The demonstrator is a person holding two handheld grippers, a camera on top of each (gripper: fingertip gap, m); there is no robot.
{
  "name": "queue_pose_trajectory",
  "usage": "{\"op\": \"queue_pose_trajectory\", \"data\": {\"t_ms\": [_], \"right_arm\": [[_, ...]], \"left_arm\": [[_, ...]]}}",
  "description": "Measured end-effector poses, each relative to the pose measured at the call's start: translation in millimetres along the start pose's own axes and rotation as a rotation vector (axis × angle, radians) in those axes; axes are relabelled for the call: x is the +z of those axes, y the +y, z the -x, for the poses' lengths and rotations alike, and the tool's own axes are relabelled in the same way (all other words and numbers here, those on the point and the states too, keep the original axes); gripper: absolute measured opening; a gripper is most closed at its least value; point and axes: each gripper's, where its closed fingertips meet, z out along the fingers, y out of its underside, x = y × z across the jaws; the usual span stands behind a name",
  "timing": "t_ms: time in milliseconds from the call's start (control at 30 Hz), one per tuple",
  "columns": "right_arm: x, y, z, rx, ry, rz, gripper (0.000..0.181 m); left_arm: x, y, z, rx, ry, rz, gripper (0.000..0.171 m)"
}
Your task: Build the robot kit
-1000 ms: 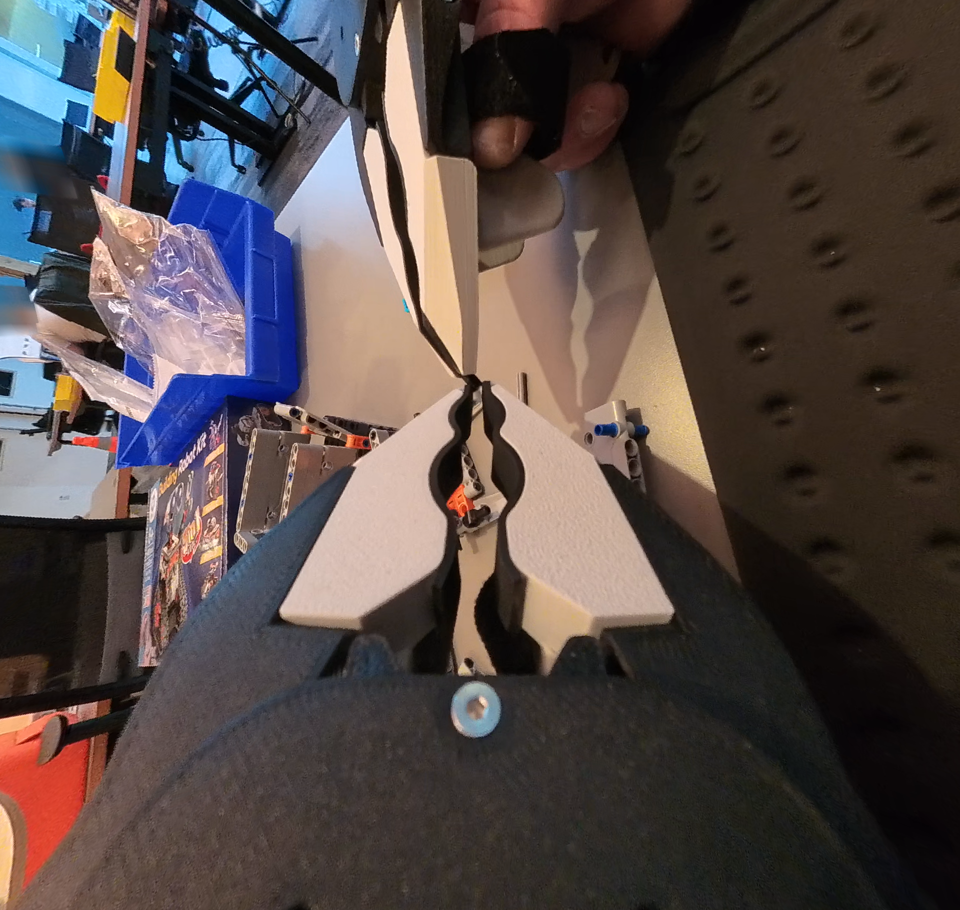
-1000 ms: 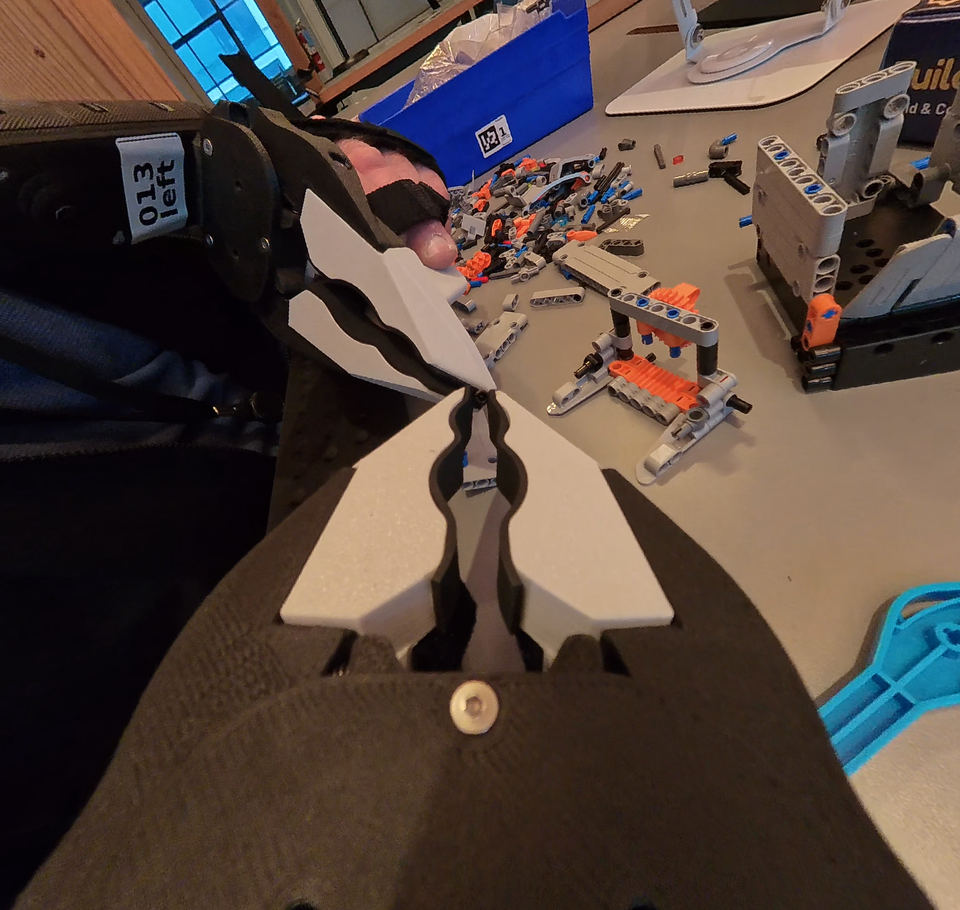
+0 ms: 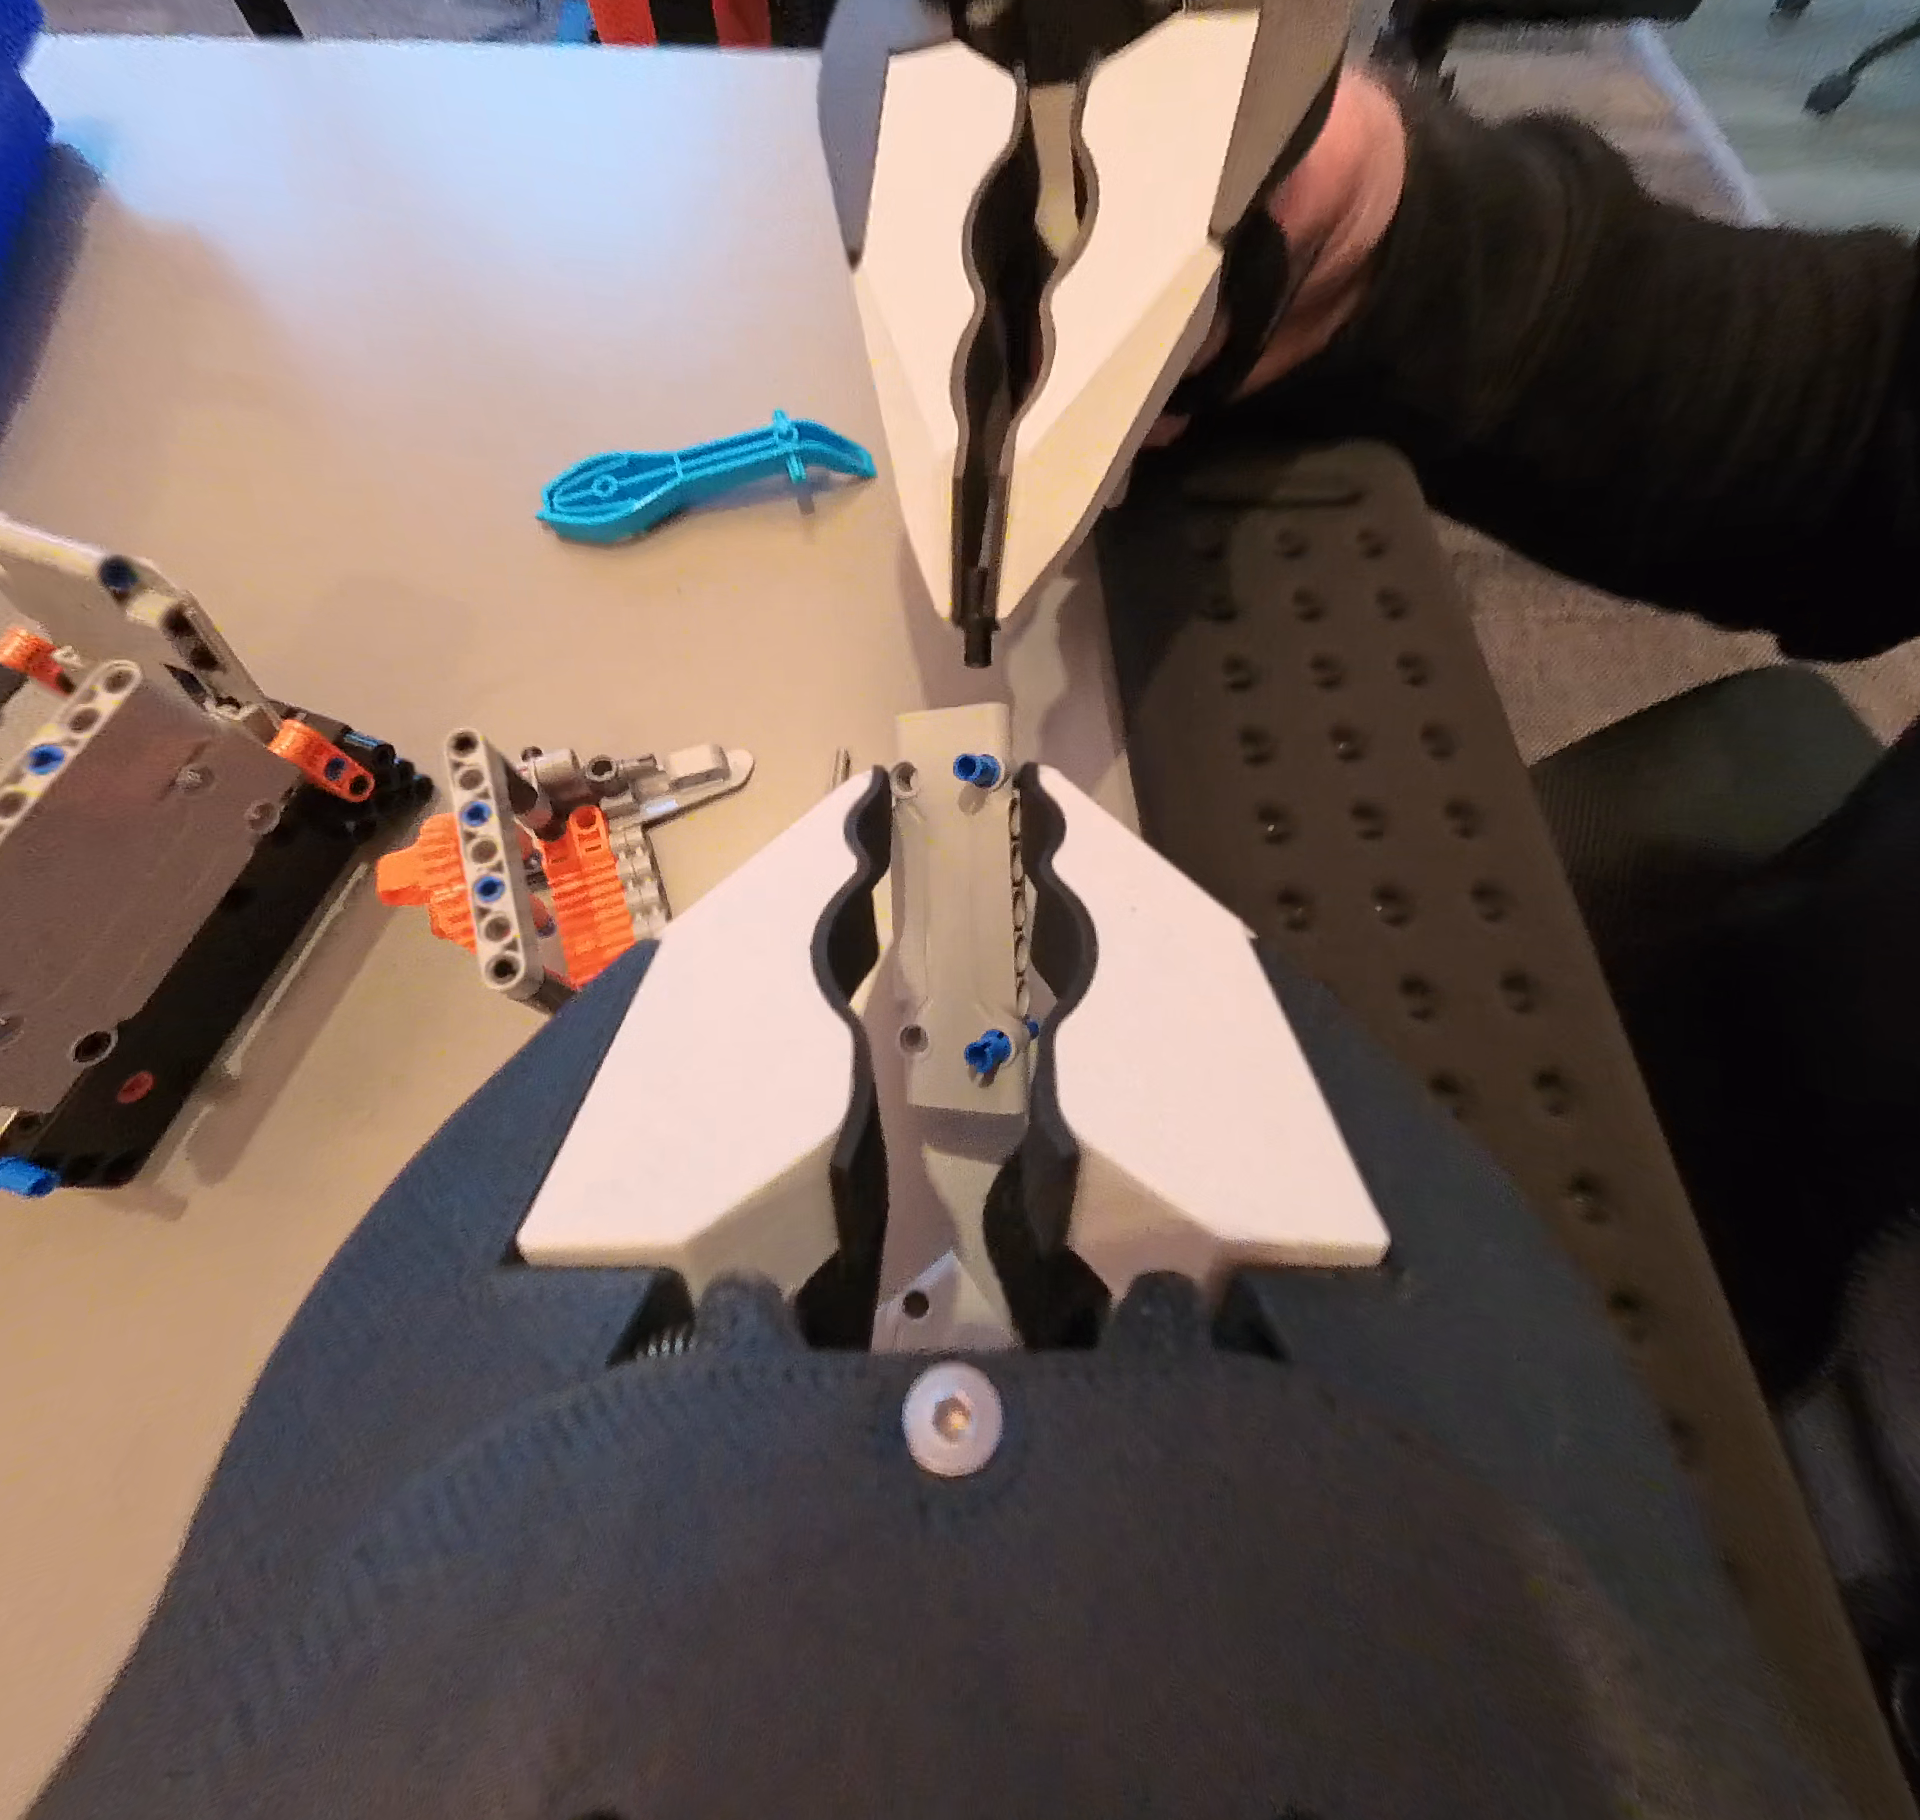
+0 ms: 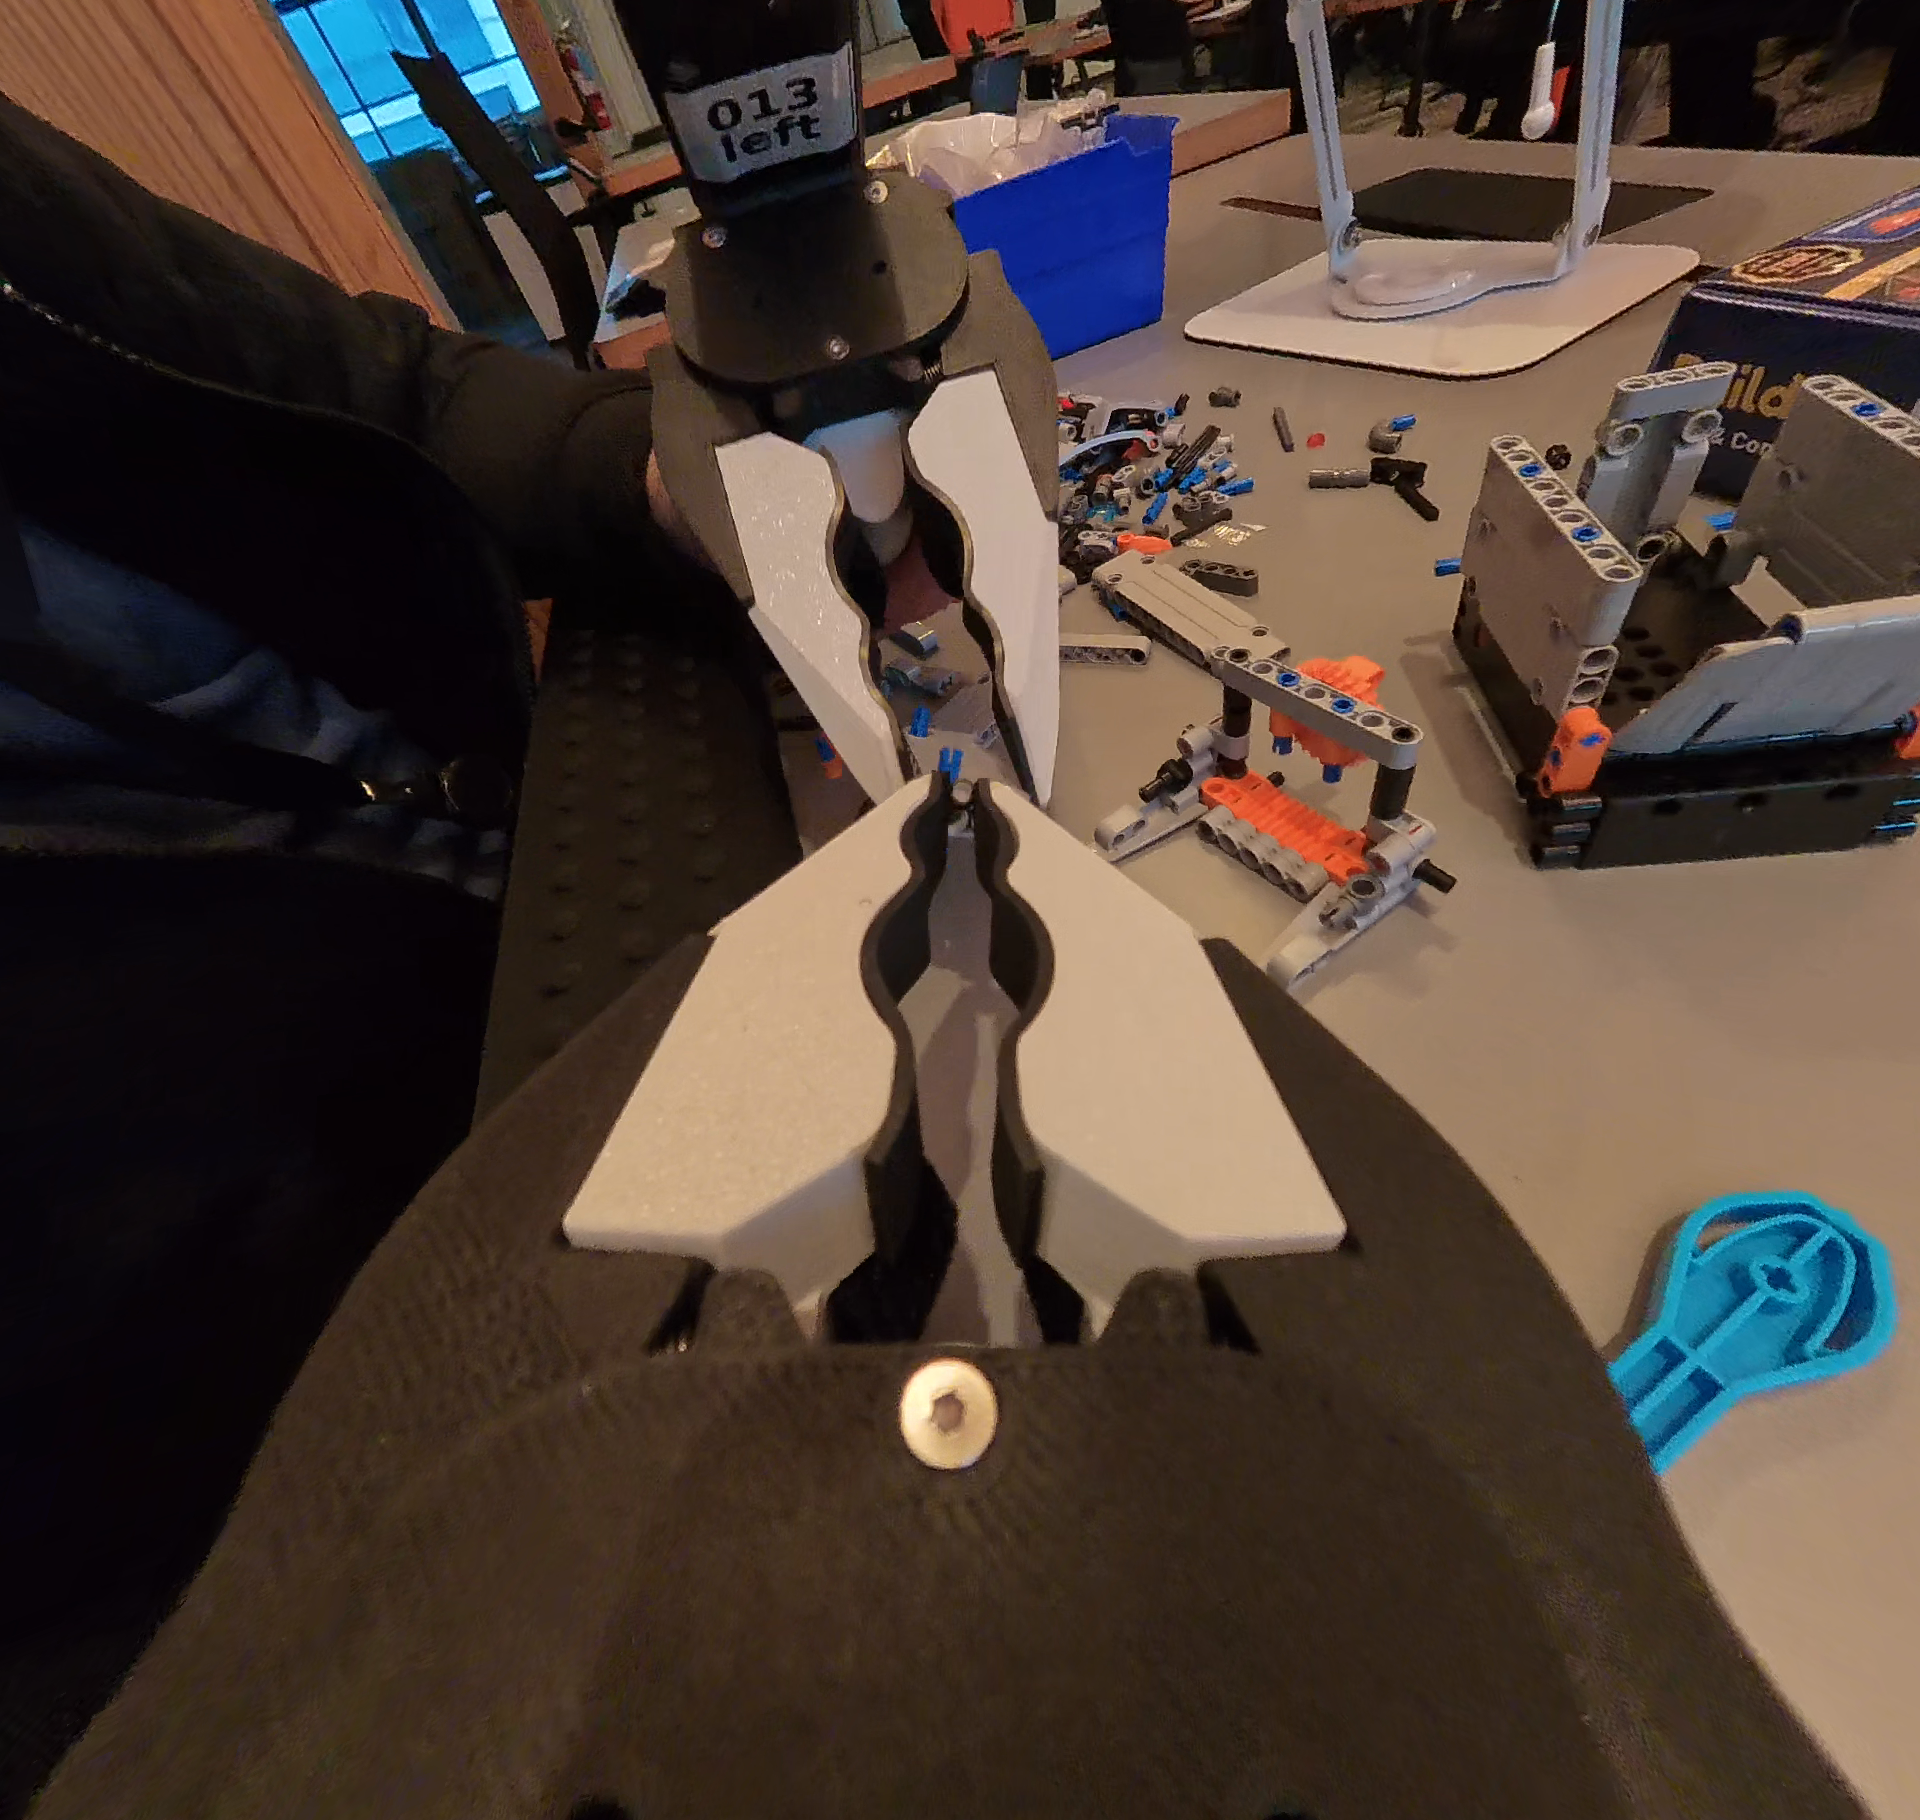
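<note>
Left tongs point(image 3: 954, 783): narrowed onto a long light-grey brick panel point(image 3: 954, 897), which lies lengthwise between the two white fingers and sticks out a little past their tips; two blue pins point(image 3: 977, 765) stand on its face, one near the tips, one farther back.
Right tongs point(image 4: 964, 796): nearly closed, pinching a small black pin point(image 3: 975, 627) at the very tips; in the left wrist view the pin points down at the far end of the panel, just apart from it.
Where the two meet: tip to tip over the desk point(image 3: 436, 316) edge nearest the person, beside a dark dimpled mat point(image 3: 1351, 835).
Person: black sleeve point(image 3: 1621, 368) behind the right tongs.
Orange and grey brick frame point(image 4: 1299, 794): on the desk just beside the tong tips, toward the middle.
Large grey and black brick build point(image 4: 1683, 669): farther in, past the frame.
Loose brick parts point(image 4: 1153, 503): scattered heap farther back, before a blue bin point(image 4: 1070, 222).
Turquoise brick separator point(image 4: 1756, 1313): flat on the desk, well apart from the tongs.
White stand point(image 4: 1444, 284): toward the far edge, near a dark printed box point(image 4: 1808, 316).
</note>
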Motion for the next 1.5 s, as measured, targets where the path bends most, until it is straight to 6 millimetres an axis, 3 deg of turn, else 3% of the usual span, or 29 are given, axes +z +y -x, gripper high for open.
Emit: {"op": "queue_pose_trajectory", "data": {"t_ms": [433,900,1500], "right_arm": [[-1,-8,7,-0.076,0.006,-0.034,0.002],[6,1,9,-0.206,0.067,0.036,0.002],[2,-7,12,-0.283,0.099,-0.006,0.002]], "left_arm": [[-6,-16,-2,-0.018,0.011,-0.101,0.022],[-2,-9,0,-0.009,-0.030,-0.060,0.020],[-8,-18,-2,-0.004,-0.051,-0.103,0.020]]}}
